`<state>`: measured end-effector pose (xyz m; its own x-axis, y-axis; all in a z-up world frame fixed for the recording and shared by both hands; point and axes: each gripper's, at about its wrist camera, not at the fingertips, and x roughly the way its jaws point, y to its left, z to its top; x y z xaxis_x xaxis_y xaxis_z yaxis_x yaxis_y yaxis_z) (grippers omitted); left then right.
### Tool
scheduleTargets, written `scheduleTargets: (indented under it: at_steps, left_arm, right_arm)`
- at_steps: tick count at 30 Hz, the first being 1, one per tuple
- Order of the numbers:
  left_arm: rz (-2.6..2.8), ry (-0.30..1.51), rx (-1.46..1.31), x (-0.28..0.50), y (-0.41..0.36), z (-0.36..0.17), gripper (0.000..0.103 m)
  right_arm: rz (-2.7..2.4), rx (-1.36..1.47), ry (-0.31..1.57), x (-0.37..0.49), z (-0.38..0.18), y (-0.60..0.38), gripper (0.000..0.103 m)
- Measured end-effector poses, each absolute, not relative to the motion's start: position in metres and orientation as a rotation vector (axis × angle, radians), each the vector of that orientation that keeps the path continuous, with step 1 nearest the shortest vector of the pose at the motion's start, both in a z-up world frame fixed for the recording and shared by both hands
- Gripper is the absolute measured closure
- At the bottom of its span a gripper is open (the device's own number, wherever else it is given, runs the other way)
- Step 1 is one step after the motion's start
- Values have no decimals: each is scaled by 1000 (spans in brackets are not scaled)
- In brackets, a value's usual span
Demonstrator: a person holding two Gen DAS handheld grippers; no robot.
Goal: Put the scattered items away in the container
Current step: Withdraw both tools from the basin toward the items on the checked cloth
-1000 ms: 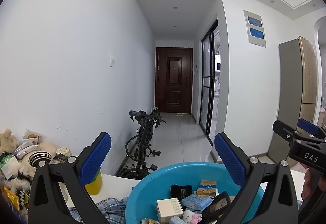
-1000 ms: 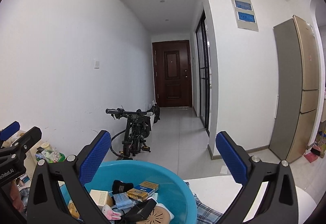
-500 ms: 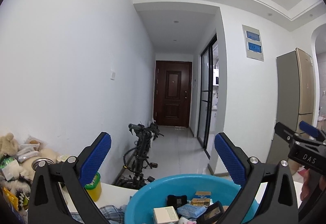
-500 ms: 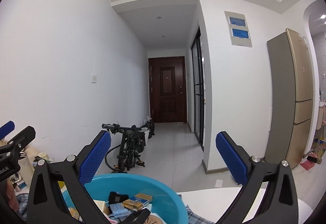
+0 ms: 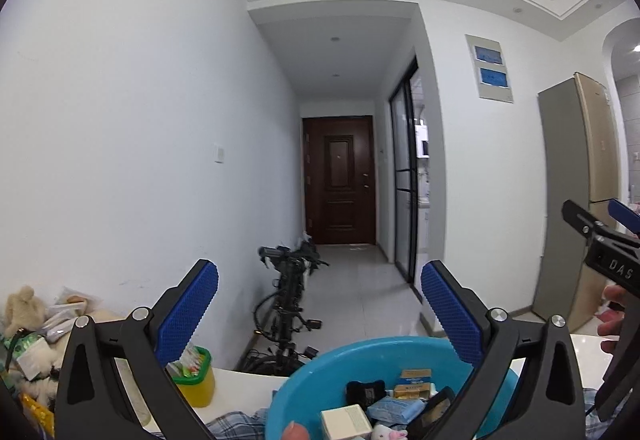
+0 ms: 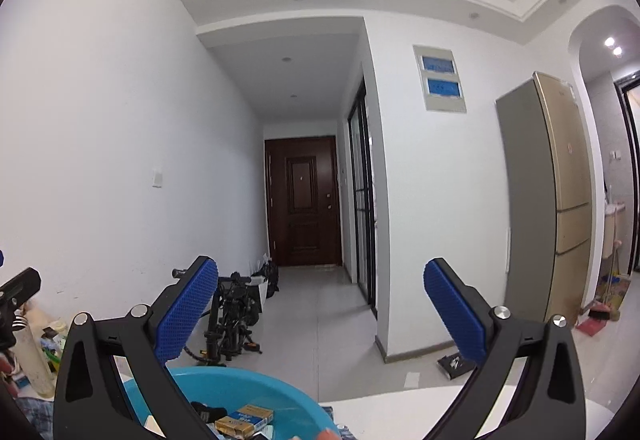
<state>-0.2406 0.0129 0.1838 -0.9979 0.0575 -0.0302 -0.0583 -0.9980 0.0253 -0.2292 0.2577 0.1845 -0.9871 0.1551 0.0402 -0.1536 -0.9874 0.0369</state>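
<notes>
A blue plastic basin [image 5: 360, 354] sits at the bottom of the left wrist view, holding several small items: a white box [image 5: 346, 420], a yellow carton [image 5: 414, 386], a black pouch [image 5: 366, 392]. It also shows in the right wrist view [image 6: 256, 388] with a yellow carton [image 6: 244, 420]. My left gripper [image 5: 320, 316] is open and empty, raised above the basin's near side. My right gripper [image 6: 320, 314] is open and empty, raised above the basin's right part. The right gripper's body [image 5: 604, 260] shows at the right edge of the left wrist view.
A yellow cup with a green rim [image 5: 194, 374] stands on the white table left of the basin. Plush toys and packets [image 5: 28, 324] pile at the far left. A checked cloth [image 5: 236, 426] lies under the basin. A folded bicycle [image 5: 288, 304] stands beyond the table; a fridge [image 6: 548, 200] is at right.
Both grippers have tilted upward and lifted, so the basin has slid lower in both views and more ceiling shows. Both stay open and empty.
</notes>
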Motion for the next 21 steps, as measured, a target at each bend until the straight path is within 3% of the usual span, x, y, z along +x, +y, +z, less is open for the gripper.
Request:
scheduleTargets:
  at_steps: [9, 21]
  left_arm:
    - [3057, 31, -111, -240, 16, 186, 0]
    - [2989, 177, -109, -187, 37, 190, 0]
  right_arm:
    - [3043, 11, -11, -223, 185, 244, 0]
    - [3077, -56, -118, -183, 192, 235, 0]
